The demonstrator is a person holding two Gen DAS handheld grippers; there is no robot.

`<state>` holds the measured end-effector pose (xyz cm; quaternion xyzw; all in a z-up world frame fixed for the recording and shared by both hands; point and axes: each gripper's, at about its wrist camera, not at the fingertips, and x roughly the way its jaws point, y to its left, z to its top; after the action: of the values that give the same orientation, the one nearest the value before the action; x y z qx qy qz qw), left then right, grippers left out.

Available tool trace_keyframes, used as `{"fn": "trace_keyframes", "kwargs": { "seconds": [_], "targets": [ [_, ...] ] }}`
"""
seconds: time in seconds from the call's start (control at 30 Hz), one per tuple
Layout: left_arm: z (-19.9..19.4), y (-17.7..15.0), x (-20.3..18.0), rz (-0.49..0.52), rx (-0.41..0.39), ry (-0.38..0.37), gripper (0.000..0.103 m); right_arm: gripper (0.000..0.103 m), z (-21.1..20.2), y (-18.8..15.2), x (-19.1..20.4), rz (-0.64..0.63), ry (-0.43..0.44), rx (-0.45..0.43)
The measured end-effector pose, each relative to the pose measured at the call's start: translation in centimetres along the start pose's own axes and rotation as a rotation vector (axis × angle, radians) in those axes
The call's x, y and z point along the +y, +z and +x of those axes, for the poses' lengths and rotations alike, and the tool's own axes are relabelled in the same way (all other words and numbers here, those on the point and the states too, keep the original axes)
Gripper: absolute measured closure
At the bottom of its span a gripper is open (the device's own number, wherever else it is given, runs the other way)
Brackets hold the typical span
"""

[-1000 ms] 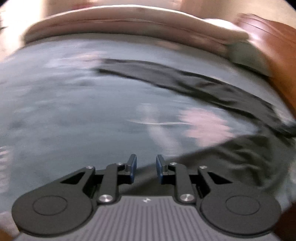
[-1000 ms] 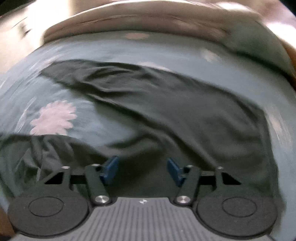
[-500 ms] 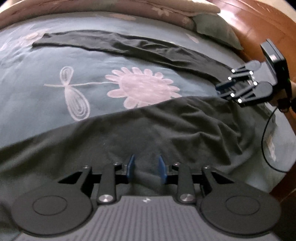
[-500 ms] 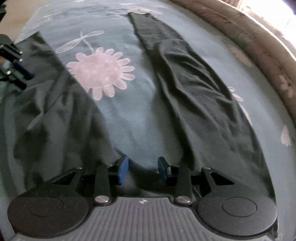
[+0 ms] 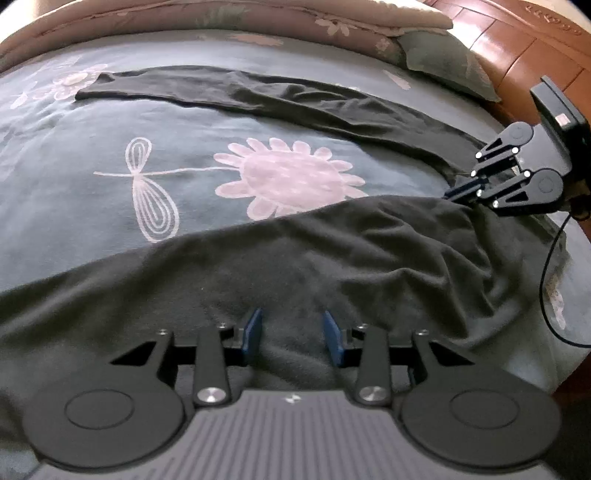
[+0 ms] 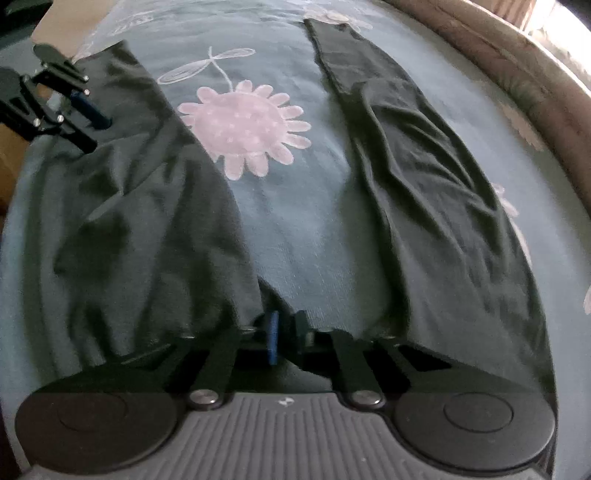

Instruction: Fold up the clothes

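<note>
Presently, the dark trousers [image 5: 295,258] lay spread in a V on the bed [image 5: 74,192], the right gripper [image 6: 286,336] pinching the crotch and the left gripper [image 5: 293,332] spread over one leg, so that leg was best gripped at its edge.

Home bedroom. Bed spread with grey-blue floral bedsheet [image 5: 110,155], pink quilt [image 5: 258,18] rolled along far edge. Wooden headboard [image 5: 517,48], pillow [image 5: 443,62].
</note>
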<state>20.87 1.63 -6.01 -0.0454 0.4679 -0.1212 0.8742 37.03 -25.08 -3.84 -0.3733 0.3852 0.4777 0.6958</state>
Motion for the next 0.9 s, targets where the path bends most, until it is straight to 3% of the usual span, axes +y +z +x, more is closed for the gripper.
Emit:
{"fn": "trace_keyframes", "kwargs": {
  "seconds": [0.1,0.13,0.33,0.47,0.57,0.7,0.8,0.87,0.9],
  "targets": [
    [-0.1,0.1,-0.3,-0.003,0.005,0.019,0.066,0.097,-0.2,0.5,-1.9,0.112,-0.07,-0.062],
    [-0.1,0.1,-0.3,-0.004,0.008,0.025,0.066,0.097,-0.1,0.4,-2.5,0.167,-0.052,-0.072],
    [-0.5,-0.3,0.3,-0.005,0.008,0.05,0.065,0.091,-1.2,0.1,-1.2,0.215,-0.127,-0.11],
    [-0.7,-0.5,0.9,-0.01,0.006,0.069,0.065,0.087,-2.7,0.9,0.7,0.135,-0.09,-0.17],
    [-0.8,-0.6,1.3,-0.013,0.004,0.083,0.066,0.085,-0.9,2.3,1.1,0.058,-0.113,-0.133],
    [-1.1,-0.9,1.9,-0.017,0.0,0.102,0.065,0.073,1.4,2.8,0.8,0.009,-0.042,-0.069],
    [-1.7,-1.9,2.0,-0.029,-0.005,0.1,0.064,0.064,1.7,2.4,0.7,-0.027,-0.039,-0.079],
    [-2.0,-2.3,2.3,-0.04,-0.002,0.093,0.063,0.064,1.6,2.4,0.2,0.002,-0.016,-0.073],
    [-2.2,-2.6,2.4,-0.046,0.0,0.09,0.063,0.069,1.6,2.4,0.1,0.012,-0.005,-0.072]
  ]
}}
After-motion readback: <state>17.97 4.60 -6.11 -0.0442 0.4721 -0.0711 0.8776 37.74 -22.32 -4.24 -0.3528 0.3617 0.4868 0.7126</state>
